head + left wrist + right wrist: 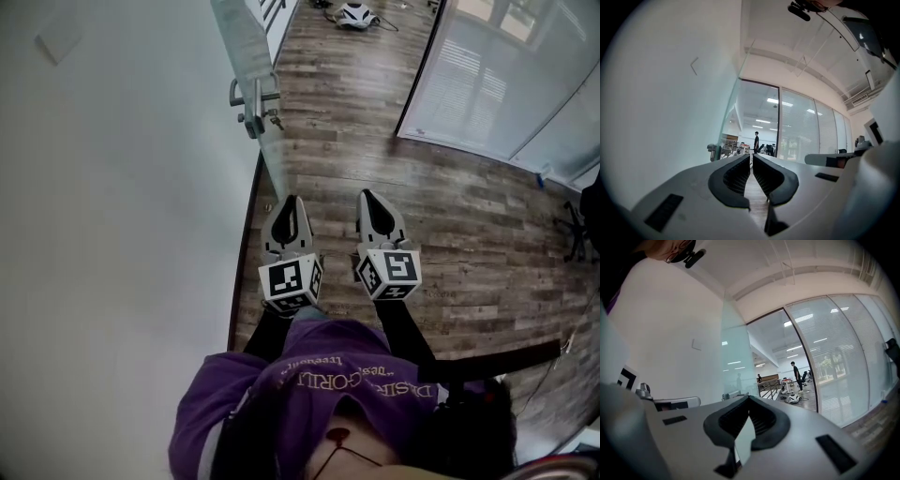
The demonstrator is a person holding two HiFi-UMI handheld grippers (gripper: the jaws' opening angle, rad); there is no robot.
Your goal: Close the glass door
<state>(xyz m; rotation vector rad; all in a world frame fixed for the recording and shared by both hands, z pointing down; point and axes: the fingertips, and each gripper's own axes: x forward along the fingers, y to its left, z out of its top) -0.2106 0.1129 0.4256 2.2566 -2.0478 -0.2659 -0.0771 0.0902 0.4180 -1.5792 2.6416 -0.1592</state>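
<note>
White plaster wall fills the left side. The frameless glass door stands swung back close along it, thin edge towards the person, well apart from the dark-framed frosted glass partition on the far side of the opening. A silver metal handle with a lock sticks out of the pane, ahead of the left gripper. That gripper's tongs are pressed together with nothing in them. The right gripper, just beside it, is likewise closed at the tips and empty.

Both point level and neither touches the door, so this looks like the approach. The pane lies so near the wall that there seems little room to get behind it. Catching the handle and drawing it out to the right is probably surer than pushing on bare glass, where closed tips could skid.

The brown wood-plank floor looks bare along the likely swing. A white rounded device with cables lies far ahead; I cannot tell whether it is in the door's sweep. A black office chair stands well apart at the right edge.
</note>
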